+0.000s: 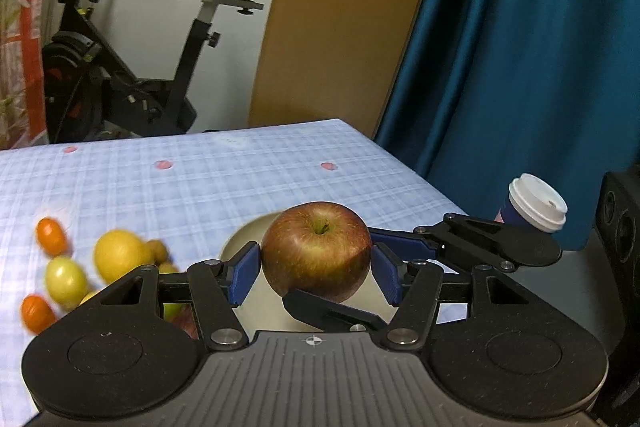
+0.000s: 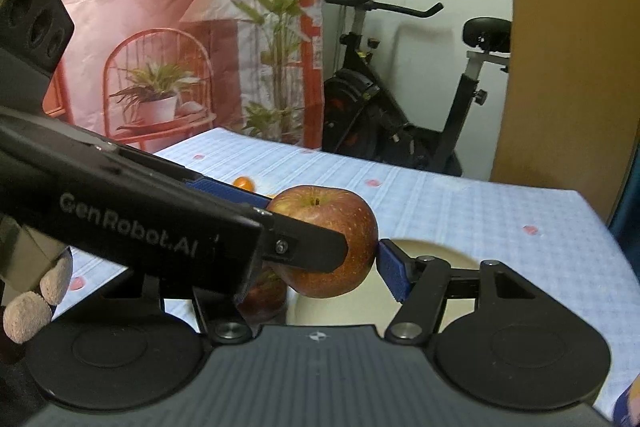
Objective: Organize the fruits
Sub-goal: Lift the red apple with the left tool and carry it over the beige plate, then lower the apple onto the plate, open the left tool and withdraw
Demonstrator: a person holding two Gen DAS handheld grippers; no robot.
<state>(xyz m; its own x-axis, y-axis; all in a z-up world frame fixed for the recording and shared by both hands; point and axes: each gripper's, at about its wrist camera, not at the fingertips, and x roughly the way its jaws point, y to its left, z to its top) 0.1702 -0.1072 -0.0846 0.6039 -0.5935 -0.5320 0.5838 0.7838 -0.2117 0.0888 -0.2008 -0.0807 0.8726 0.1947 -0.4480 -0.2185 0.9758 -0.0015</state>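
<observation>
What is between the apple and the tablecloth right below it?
In the left wrist view a cream plate lies under the apple, on the tablecloth. One finger of the right gripper also crosses beneath the apple.

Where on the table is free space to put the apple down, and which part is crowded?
The cream plate under the held apple looks bare. The checked tablecloth is free across the far half, up to the table's far edge. It is crowded at the left of the left wrist view, where the loose fruits lie close together; another apple lies beside the plate.
</observation>
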